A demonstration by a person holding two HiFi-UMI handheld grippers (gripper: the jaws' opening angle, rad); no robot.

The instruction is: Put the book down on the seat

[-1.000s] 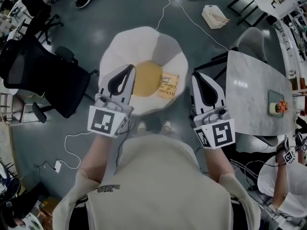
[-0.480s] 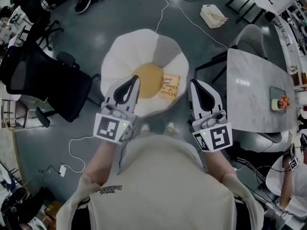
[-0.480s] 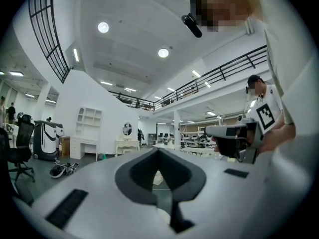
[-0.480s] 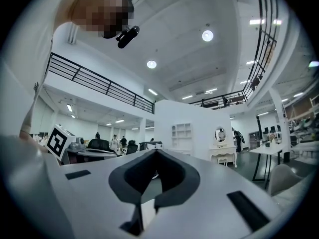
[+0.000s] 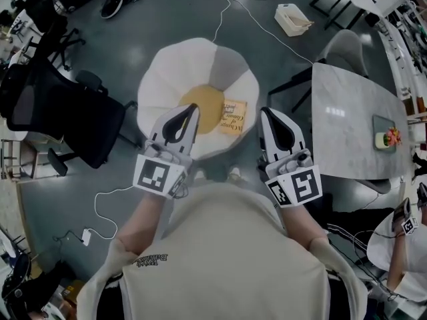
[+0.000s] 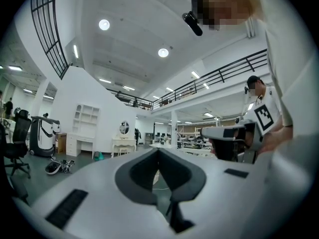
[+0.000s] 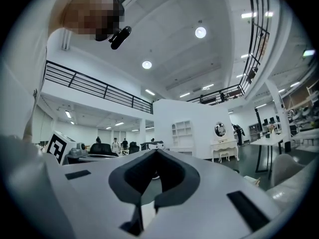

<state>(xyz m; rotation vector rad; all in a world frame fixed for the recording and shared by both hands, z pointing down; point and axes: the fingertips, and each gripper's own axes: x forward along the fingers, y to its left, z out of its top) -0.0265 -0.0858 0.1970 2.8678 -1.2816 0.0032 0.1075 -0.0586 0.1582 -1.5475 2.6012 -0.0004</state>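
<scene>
On the seat: the book (image 5: 234, 117) is down, lying flat with its yellow cover up, on the white cushion just beside the yellow centre (image 5: 203, 109), and nothing is gripping it.
Seat: a round, petal-edged seat (image 5: 175, 72), white with one grey petal, sitting on the grey floor (image 5: 133, 19) right in front of the person's shoes (image 5: 231, 173).
Left gripper (image 5: 189, 110): it hovers over the near side of the seat, left of the book and clear of it. Its fingers are pressed tip to tip with nothing between them.
Right gripper (image 5: 266, 112): it is held up on the book's right, by the seat's rim, apart from the book. Its fingers are closed together and empty too.
Round about: a black office chair (image 5: 57, 112) stands off to the left, a marble table (image 5: 347, 122) to the right, and a white basket (image 5: 293, 19) on the floor beyond.
</scene>
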